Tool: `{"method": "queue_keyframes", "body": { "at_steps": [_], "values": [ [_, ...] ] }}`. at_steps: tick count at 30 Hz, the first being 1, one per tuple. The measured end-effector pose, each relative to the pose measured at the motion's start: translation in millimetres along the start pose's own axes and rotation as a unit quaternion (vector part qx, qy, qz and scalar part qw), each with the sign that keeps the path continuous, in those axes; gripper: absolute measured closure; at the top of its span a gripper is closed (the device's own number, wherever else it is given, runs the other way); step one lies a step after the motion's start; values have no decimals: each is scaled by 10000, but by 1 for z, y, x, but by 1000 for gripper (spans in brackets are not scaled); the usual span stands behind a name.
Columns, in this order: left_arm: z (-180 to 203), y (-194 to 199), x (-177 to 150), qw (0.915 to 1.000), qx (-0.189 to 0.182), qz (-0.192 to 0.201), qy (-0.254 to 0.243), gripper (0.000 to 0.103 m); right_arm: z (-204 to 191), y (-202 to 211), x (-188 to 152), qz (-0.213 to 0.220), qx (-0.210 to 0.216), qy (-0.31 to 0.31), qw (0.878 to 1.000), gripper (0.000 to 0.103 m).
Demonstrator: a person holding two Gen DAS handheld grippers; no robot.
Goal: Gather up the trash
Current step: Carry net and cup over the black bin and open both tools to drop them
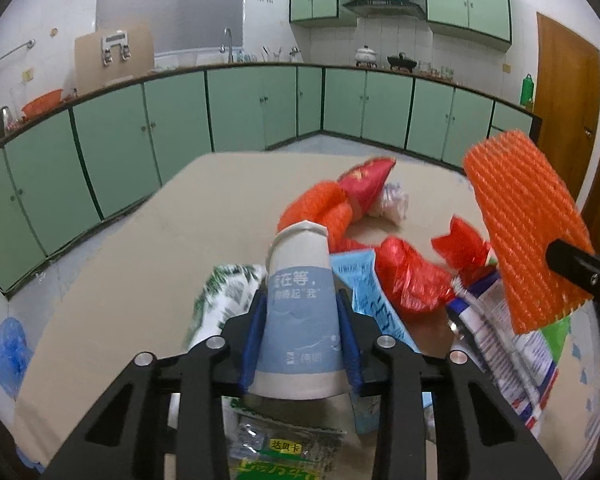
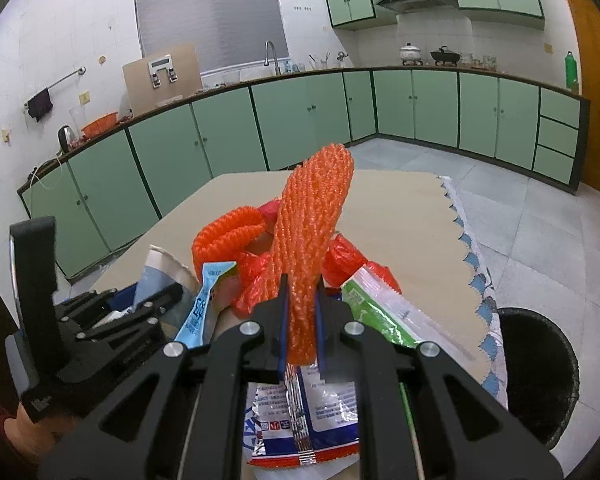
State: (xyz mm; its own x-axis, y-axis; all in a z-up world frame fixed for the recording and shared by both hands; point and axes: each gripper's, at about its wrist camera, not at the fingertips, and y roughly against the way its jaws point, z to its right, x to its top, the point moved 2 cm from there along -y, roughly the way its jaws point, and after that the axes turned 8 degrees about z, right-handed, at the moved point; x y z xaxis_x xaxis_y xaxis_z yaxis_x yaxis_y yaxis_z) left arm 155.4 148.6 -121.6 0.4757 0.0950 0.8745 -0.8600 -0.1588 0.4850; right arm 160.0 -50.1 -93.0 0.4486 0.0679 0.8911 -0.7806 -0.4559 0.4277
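Note:
A white and blue paper cup (image 1: 300,280) lies rim-forward between the blue pads of my left gripper (image 1: 302,312), which press on its sides. The same cup (image 2: 160,268) shows at the left of the right wrist view. My right gripper (image 2: 302,308) is shut on the lower end of an orange foam net sleeve (image 2: 312,232), which stands up above the table. In the left wrist view that sleeve (image 1: 524,224) hangs at the right, with one black finger (image 1: 576,268) across it. Both grippers are over a pile of trash on the beige table (image 1: 120,280).
The pile holds a red plastic bag (image 1: 408,276), a blue sachet (image 1: 372,288), a second orange net (image 1: 320,208), a red pouch (image 1: 364,180), crumpled white plastic (image 1: 394,202) and a foil packet (image 2: 300,412). A black bin (image 2: 540,376) stands on the floor right of the table.

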Motion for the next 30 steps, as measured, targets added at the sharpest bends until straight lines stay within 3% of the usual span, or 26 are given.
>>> {"method": "queue_keyframes", "body": {
  "at_steps": [6,14,20,25,30],
  "values": [
    [13,21,30,9993,-139,341,-74,69,5,16,9,154,-74,-30,9998,93],
    [69,38,59,9942,-770,705,-258,69,34,45,22,331,-497,-127,9981,93],
    [126,38,67,9856,-1468,752,-372,68,86,76,24,482,-1069,-222,9929,93],
    [185,33,67,9733,-2093,734,-592,68,144,98,15,515,-1593,-449,9849,93],
    [240,13,59,9649,-2449,568,-763,68,204,110,-6,404,-2138,-653,9739,93]
  ]
}}
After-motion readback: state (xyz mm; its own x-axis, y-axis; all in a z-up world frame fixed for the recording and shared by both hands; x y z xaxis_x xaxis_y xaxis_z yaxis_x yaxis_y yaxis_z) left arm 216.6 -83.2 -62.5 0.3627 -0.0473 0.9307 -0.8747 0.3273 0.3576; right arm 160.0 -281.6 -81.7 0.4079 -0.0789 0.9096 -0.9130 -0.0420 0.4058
